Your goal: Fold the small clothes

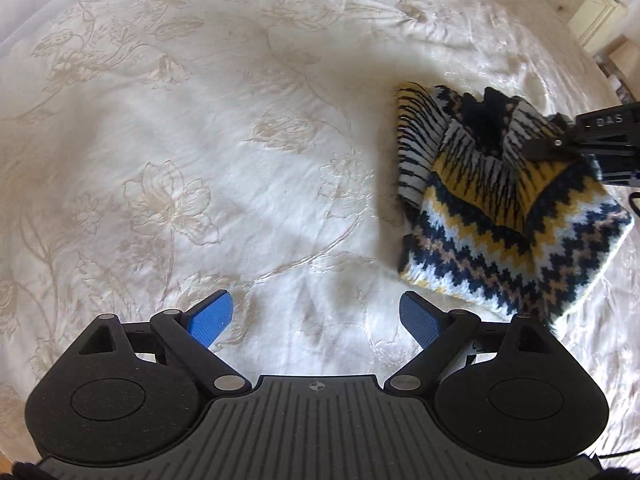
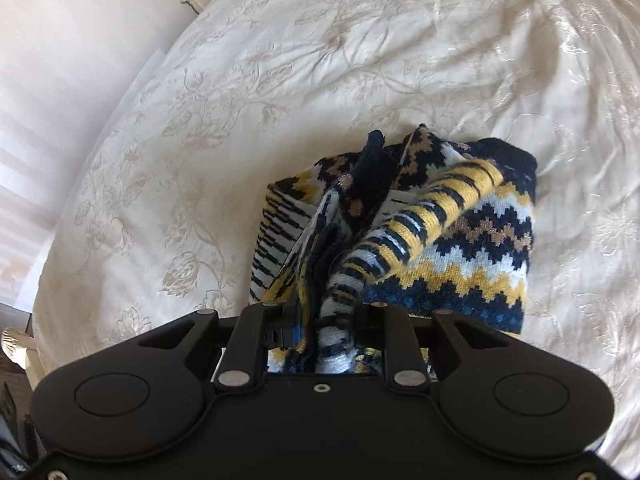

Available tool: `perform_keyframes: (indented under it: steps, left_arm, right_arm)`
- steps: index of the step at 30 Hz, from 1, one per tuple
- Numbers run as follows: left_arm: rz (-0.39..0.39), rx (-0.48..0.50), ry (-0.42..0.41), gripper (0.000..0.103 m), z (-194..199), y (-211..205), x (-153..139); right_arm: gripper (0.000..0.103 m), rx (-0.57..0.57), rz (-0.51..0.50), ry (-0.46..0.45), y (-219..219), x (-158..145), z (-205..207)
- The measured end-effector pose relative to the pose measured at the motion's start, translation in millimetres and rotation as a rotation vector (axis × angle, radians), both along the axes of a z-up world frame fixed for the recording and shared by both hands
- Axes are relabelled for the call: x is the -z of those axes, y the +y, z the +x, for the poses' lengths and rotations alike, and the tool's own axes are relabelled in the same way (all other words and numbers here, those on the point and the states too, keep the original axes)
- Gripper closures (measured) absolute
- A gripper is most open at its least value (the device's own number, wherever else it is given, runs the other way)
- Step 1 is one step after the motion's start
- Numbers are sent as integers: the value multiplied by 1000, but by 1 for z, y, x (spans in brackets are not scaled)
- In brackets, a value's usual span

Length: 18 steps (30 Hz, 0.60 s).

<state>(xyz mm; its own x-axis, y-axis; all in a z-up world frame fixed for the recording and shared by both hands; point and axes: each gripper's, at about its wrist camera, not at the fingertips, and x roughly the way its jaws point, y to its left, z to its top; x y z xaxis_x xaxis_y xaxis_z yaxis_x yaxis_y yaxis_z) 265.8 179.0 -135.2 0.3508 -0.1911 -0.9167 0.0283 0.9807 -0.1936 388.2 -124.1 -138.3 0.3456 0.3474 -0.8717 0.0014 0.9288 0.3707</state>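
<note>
A small knitted sweater (image 2: 420,240) in navy, yellow and white zigzags is seen lying on the cream floral bedspread (image 1: 200,140), with a bunched fold of it clamped between the closed-in jaws of the right gripper (image 2: 328,320). The left gripper (image 1: 316,316) is held wide apart over bare bedspread beside the sweater, with nothing between its 2 blue pads (image 1: 210,318).
</note>
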Motion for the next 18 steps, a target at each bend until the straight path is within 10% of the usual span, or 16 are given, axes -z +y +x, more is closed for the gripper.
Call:
perform_keyframes:
  steps: [5,11,18]
  left_arm:
    - [-3,-9,7,12,-5,11,1]
    - [-8,-4,9,12,-2,11,1]
    - [-25,46,-22,12,13,-9,-10]
  right_arm:
    - [63,-34,-76,22,35,21,9]
    - [52,-41,113,-92,35,6,0]
    - [45,14,105,-157,-1,-9,-25]
